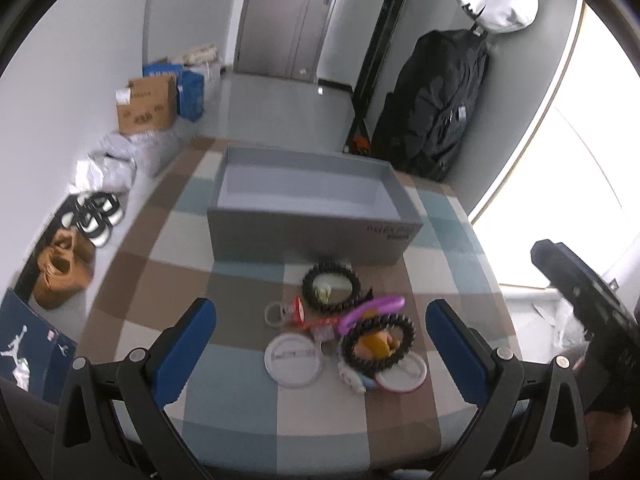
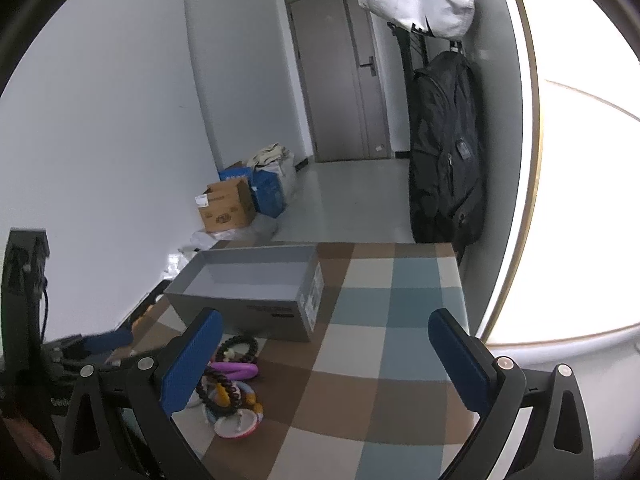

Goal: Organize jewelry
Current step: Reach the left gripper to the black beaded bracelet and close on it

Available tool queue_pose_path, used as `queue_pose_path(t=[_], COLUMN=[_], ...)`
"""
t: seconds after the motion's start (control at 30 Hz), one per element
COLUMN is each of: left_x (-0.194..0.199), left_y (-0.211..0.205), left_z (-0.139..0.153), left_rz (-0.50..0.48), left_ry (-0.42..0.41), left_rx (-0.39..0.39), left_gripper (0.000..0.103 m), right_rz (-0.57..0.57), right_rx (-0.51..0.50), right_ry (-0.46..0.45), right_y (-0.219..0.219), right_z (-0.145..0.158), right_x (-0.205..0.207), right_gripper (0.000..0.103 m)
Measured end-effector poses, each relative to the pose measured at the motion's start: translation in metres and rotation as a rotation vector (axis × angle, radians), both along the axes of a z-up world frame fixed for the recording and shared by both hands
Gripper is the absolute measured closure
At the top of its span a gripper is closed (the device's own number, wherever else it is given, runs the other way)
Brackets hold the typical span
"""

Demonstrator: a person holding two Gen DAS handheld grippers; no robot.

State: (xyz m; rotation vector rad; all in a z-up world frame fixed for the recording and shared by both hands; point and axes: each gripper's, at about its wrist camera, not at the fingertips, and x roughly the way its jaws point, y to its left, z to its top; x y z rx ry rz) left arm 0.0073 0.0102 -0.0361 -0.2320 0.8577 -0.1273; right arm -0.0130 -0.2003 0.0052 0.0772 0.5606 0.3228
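Item: jewelry pile (image 1: pixel 344 328), heaped near the middle of the checked table (image 1: pixel 152 280), just in front of the grey box (image 1: pixel 312 236); likely gathered there for sorting into it.
Contents: two black beaded bracelets (image 1: pixel 332 287), a purple bangle (image 1: pixel 370 309), white round cases (image 1: pixel 293 360).
Box: open-topped, empty so far as seen, close to the far edge.
Left gripper (image 1: pixel 320 344): jaws wide apart, holding nothing, hovering over the pile.
Right gripper (image 2: pixel 324 360): jaws wide apart, empty, right of the pile.
Open room: bare table to the right; near edge close.
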Motion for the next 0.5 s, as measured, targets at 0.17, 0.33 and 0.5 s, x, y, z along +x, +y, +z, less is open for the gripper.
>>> queue_pose_path(t=[0.17, 0.33, 0.5], left_x=[0.001, 0.004, 0.010], left_y=[-0.001, -0.005, -0.007], left_z=[-0.011, -0.014, -0.021], left_rz=[-0.038, -0.079, -0.112], left_ry=[0.049, 0.066, 0.097], left_rx=[-0.016, -0.030, -0.046], left_gripper=[0.007, 0.013, 0.041], right_rz=[-0.002, 0.005, 0.010], right_rx=[0.010, 0.015, 0.019], right_ry=[0.017, 0.026, 0.030], right_y=[0.001, 0.002, 0.003], right_z=[-0.003, -0.003, -0.004], right_x=[0.006, 0.009, 0.011], right_gripper=[0.000, 0.000, 0.000])
